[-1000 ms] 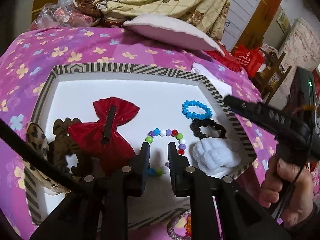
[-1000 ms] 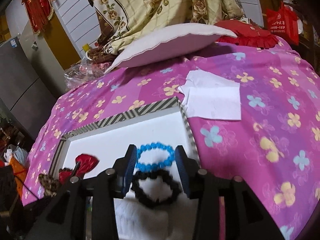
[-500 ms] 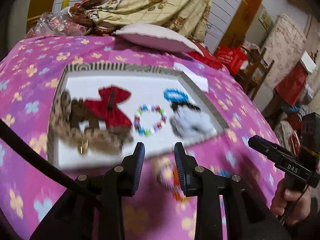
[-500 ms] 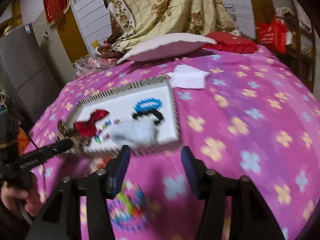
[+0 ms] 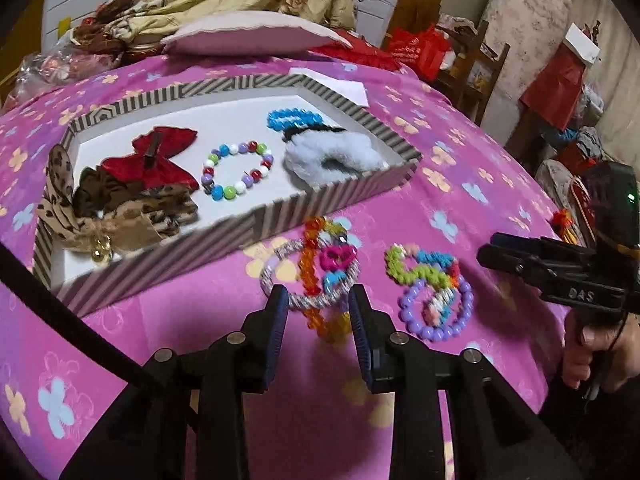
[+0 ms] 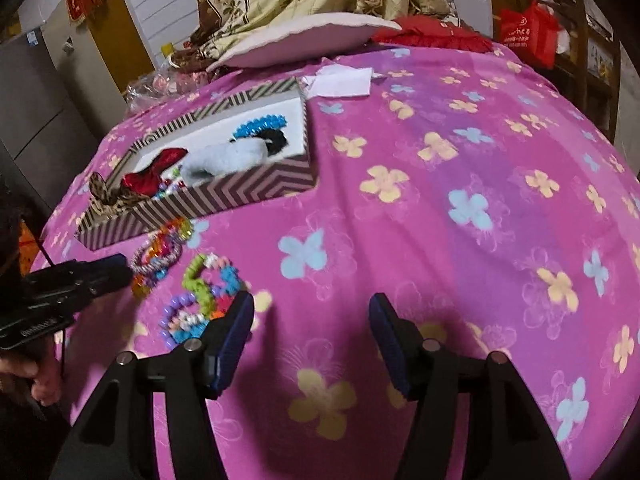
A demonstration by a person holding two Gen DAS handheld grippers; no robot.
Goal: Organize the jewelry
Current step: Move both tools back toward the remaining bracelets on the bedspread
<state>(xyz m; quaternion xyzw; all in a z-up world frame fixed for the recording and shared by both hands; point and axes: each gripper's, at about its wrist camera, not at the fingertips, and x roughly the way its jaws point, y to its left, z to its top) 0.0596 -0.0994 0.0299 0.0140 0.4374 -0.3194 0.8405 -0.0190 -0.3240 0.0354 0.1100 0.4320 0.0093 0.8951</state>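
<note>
fingers of the left gripper [image 5: 318, 308] stand apart with a moderate gap, holding nothing; between their tips lies a heap of bracelets [image 5: 316, 268], a silvery ring tangled with an orange bead string and pink and blue pieces. whether the tips touch it cannot be told. fingers of the right gripper [image 6: 310, 320] are spread wide and empty above the pink flowered bedspread [image 6: 440, 200], with a second heap of bracelets [image 6: 202, 300] just beside the left finger: green, blue and purple beads mixed together. in the left wrist view this second heap [image 5: 430, 292] lies near the first, on the cover in front of the tray.

readable writing: "das" in pale letters on the side of the right gripper, seen from the left wrist view. a red bag [image 6: 528, 32] at the far edge carries print too small to read.

one striped tray [image 5: 340, 196] with a white floor sits on the bedspread. it holds one red bow [image 5: 160, 160], one leopard-print bow [image 5: 120, 220], one brown scrunchie [image 5: 96, 194], one multicoloured bead bracelet [image 5: 238, 170], one blue bead bracelet [image 5: 288, 118], one black scrunchie [image 5: 312, 132] and one white fluffy scrunchie [image 5: 332, 156], which partly covers the black one. one white paper [image 6: 344, 80] lies past the tray, and one pillow [image 6: 300, 40] beyond it.
</note>
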